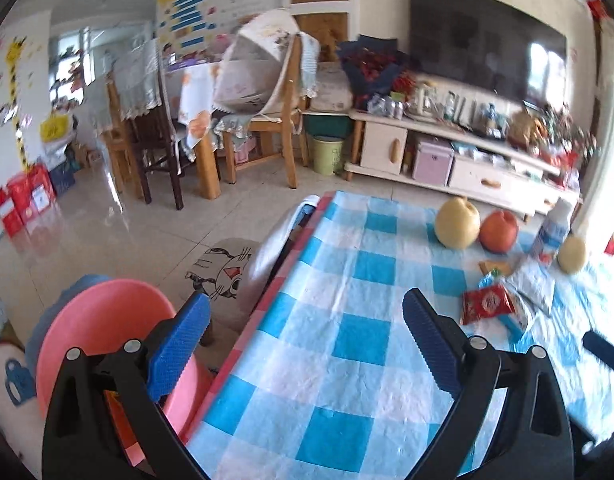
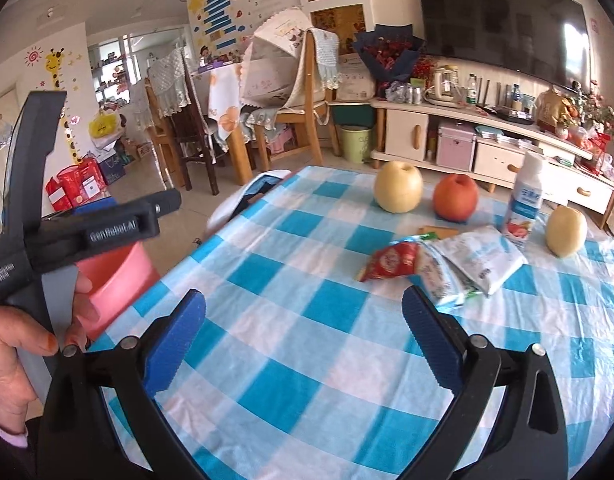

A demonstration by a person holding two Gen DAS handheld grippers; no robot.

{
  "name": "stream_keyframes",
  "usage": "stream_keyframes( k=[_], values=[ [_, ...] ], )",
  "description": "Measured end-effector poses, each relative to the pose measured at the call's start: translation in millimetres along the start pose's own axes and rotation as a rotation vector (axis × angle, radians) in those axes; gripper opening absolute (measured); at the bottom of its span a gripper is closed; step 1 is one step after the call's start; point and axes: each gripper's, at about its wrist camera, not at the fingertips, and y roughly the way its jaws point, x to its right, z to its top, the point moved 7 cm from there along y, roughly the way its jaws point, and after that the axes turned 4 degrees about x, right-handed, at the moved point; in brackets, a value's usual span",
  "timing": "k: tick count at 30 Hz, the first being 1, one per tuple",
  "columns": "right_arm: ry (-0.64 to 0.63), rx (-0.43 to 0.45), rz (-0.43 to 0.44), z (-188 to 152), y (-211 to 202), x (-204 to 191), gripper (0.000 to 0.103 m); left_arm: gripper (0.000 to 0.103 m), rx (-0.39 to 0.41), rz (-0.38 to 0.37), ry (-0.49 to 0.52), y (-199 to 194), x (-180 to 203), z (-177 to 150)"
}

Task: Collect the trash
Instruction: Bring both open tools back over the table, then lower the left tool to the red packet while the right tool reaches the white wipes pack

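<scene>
The trash lay as a small heap on the blue-and-white checked tablecloth [image 2: 291,320]: a crumpled red foil snack wrapper [image 2: 391,266] touching a group of flattened white-and-blue plastic pouches [image 2: 473,260] on its far-right side. The red wrapper's long axis ran roughly from eight o'clock to two o'clock in the right wrist view.

From the right gripper [image 2: 305,334] the heap stood at about one o'clock, near, with the closest pouch just beyond the right-hand blue pad. From the left gripper [image 1: 307,334] the same red wrapper [image 1: 487,304] sat at two o'clock, further off. The right hand was judged the nearer and better aligned for the pick.

Both grippers stood wide apart at the jaws, with nothing between the pads. A person's hand [image 2: 15,356] held the left tool's handle.

Beyond the heap stood a large yellow pear [image 2: 398,187], a red apple [image 2: 455,197], a white plastic drink bottle [image 2: 525,200] and a smaller yellow pear [image 2: 566,231]; these were judged not trash. A pink round plastic bin [image 1: 103,328] sat off the table edge at nine o'clock, the likely receptacle.
</scene>
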Motion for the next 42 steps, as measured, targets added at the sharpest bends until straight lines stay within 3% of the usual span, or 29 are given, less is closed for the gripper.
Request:
stream_keyframes(
  k=[12,17,25,31,34,36,42],
  values=[
    [0.054,0.051,-0.076,-4.9,-24.8,74.0,0.099,0.096,0.000,-0.102,0.096,8.1,56.4,-11.4],
    [0.106,0.057,-0.130,-4.6,-29.2,117.8,0.099,0.096,-0.033,-0.168,0.105,16.7,81.8,-21.6],
    [0.158,0.049,-0.226,-4.7,-33.1,180.1,0.099,0.096,-0.070,-0.208,0.164,25.1,121.0,-33.7],
    [0.285,0.037,-0.216,-12.1,-31.3,216.9,0.099,0.096,-0.123,-0.289,0.051,39.6,148.7,-31.1],
    [0.321,0.030,-0.200,-14.5,-29.5,226.1,0.099,0.083,-0.156,-0.314,0.035,54.4,174.1,-27.3],
    [0.329,0.031,-0.191,-14.6,-29.5,230.1,0.099,0.067,-0.183,-0.287,0.062,71.7,193.7,-21.4],
    [0.384,0.049,-0.172,-15.7,-34.8,247.9,0.099,0.046,-0.261,-0.268,-0.030,132.4,239.7,2.1]
  ],
)
